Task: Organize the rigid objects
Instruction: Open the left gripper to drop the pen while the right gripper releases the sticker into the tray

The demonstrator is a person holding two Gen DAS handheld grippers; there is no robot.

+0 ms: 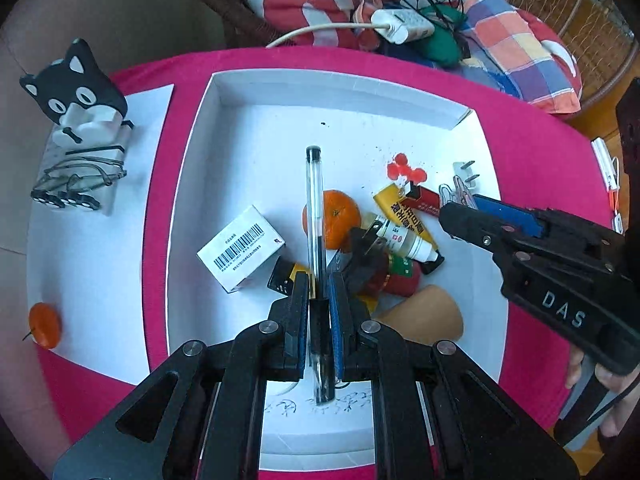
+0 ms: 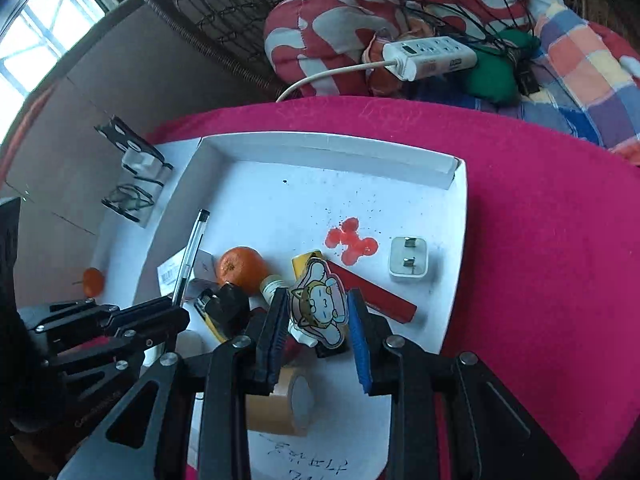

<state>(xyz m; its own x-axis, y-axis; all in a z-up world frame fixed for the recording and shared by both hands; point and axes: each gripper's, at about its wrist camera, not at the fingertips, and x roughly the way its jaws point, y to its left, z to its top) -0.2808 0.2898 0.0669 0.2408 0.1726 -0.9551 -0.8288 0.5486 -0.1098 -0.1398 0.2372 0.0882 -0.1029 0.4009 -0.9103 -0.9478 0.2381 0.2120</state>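
My left gripper (image 1: pixel 319 284) is shut on a clear pen with a black cap (image 1: pixel 314 216), which sticks out forward over the white tray (image 1: pixel 280 92). In the tray lie an orange (image 1: pixel 340 216), a white barcode box (image 1: pixel 240 254), a yellow tube (image 1: pixel 404 216), a red box (image 1: pixel 424 200), a black plug (image 1: pixel 364 256) and a tape roll (image 1: pixel 424 312). My right gripper (image 2: pixel 316 316) is shut on a flat cartoon-figure piece (image 2: pixel 318 304) just above the pile. A white charger plug (image 2: pixel 408 260) lies apart on the tray's right side.
The tray sits on a pink tablecloth (image 2: pixel 540 240). A red stain (image 2: pixel 352 242) marks the tray floor. Left of the tray, on white paper, are a cat-shaped holder (image 1: pixel 76 88), glasses (image 1: pixel 76 176) and a small orange (image 1: pixel 45 324). Cushions and a power strip (image 1: pixel 404 24) lie behind.
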